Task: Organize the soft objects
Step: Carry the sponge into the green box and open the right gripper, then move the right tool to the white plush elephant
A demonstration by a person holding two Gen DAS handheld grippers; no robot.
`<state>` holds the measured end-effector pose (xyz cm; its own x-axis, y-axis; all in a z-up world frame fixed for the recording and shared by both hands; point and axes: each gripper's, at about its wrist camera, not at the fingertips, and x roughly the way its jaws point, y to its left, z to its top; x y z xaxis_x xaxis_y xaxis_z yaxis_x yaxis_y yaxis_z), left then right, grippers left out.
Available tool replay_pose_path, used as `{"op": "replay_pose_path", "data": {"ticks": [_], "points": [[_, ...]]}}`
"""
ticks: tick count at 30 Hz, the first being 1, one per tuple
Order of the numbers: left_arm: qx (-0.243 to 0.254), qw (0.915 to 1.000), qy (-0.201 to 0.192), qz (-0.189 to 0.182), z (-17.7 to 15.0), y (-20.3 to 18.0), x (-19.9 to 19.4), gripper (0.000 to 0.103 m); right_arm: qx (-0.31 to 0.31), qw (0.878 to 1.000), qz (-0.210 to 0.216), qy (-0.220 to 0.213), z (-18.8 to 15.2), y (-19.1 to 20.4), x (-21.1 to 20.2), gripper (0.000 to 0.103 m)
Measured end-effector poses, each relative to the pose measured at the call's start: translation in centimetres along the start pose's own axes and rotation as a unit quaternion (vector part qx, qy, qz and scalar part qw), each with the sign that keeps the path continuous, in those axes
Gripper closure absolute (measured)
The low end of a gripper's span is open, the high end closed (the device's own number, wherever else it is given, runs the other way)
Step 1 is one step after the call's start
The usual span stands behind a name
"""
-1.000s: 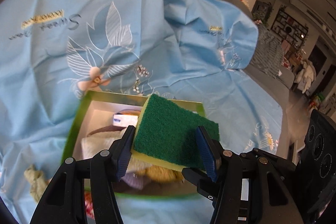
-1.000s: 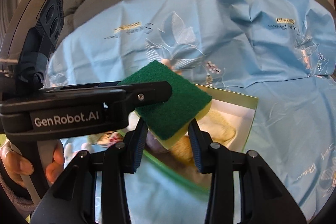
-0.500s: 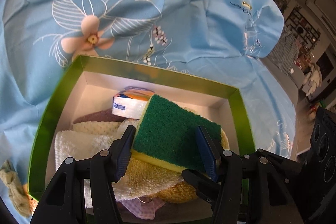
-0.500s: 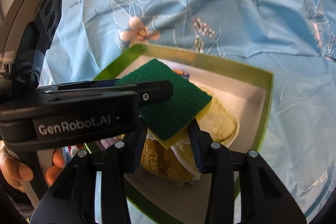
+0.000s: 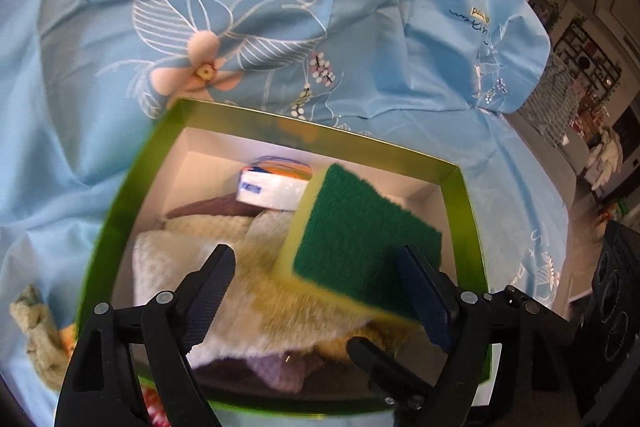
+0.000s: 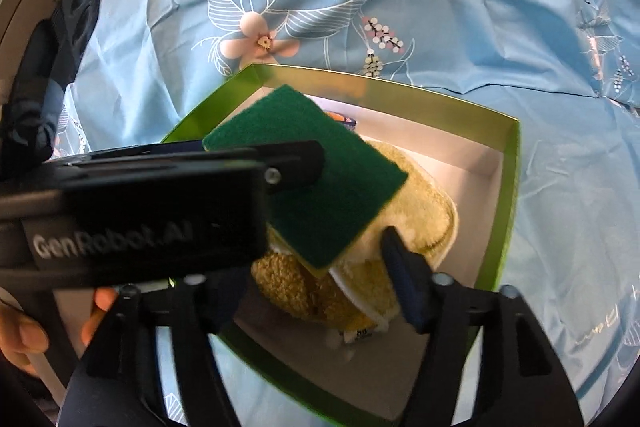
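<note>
Release looks like the step in hand: both the left hand-held gripper [image 5: 316, 291] and the right hand-held gripper [image 6: 316, 275] are opening, pads off the sponge [image 5: 360, 243], which sits tilted over the towels [image 5: 192, 251] inside the green box [image 5: 120, 203], so next both should lift clear.
</note>
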<state>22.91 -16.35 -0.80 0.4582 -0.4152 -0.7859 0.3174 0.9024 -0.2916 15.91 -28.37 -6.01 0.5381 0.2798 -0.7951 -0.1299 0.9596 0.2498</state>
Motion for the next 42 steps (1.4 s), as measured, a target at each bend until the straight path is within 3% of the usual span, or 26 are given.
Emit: {"op": "replay_pose_path", "data": {"ticks": [6, 11, 13, 14, 26, 35, 42], "points": [[0.005, 0.9994, -0.021, 0.027, -1.0, 0.5, -3.3, 0.006, 0.021, 1.0, -0.007, -0.02, -1.2, 0.1, -2.2, 0.025], [0.012, 0.9985, -0.035, 0.041, -2.6, 1.1, -6.1, 0.006, 0.028, 0.999, -0.015, -0.034, -2.2, 0.8, -4.2, 0.021], [0.016, 0.9981, -0.041, 0.043, -3.4, 1.5, -7.7, 0.006, 0.024, 0.999, -0.014, -0.037, -2.7, 1.3, -4.9, 0.008], [0.015, 0.998, -0.045, 0.043, -3.8, 1.8, -8.5, 0.006, 0.021, 0.999, -0.015, -0.04, -3.1, 1.7, -5.5, 0.006], [-0.024, 0.9934, -0.089, 0.068, -11.1, 7.6, -17.5, 0.001, -0.021, 0.998, 0.03, -0.05, -7.7, 7.0, -9.5, 0.002], [-0.083, 0.9881, -0.067, 0.111, -18.3, 12.3, -17.0, 0.001, -0.063, 0.995, 0.078, -0.018, -11.1, 11.6, -8.9, 0.002], [-0.148, 0.985, -0.049, 0.074, -21.3, 15.4, -15.3, 0.001, -0.122, 0.986, 0.11, 0.019, -13.0, 16.5, -5.0, 0.002]]}}
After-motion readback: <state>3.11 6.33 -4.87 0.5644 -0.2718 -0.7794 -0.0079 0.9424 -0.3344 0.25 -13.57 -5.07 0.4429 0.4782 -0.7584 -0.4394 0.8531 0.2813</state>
